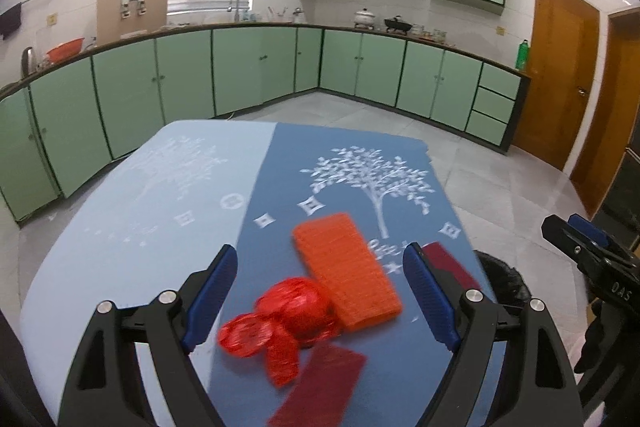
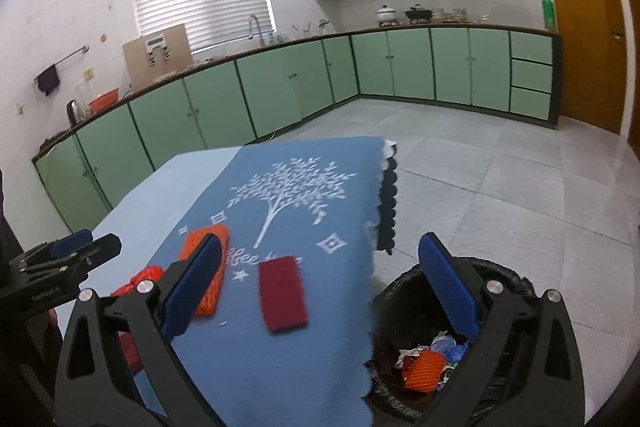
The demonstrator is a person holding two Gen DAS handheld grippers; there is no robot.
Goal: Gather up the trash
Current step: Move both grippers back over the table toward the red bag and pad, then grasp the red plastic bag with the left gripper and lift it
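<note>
On the blue-clothed bench (image 1: pixel 120 227): one crumpled red wrapper (image 1: pixel 280 323), one orange mesh pad (image 1: pixel 346 273) touching it, two dark red flat pieces (image 1: pixel 320 387) (image 2: pixel 282 297). Wrapper low between the wide-spread, empty fingers of the left gripper (image 1: pixel 320 291). Second dark red piece just beyond its right fingertip. Right gripper (image 2: pixel 324 283) also wide, holding nothing, straddling bench edge and one black-lined bin (image 2: pixel 400 291). Inside the bin, orange mesh and crumpled scraps.
</note>
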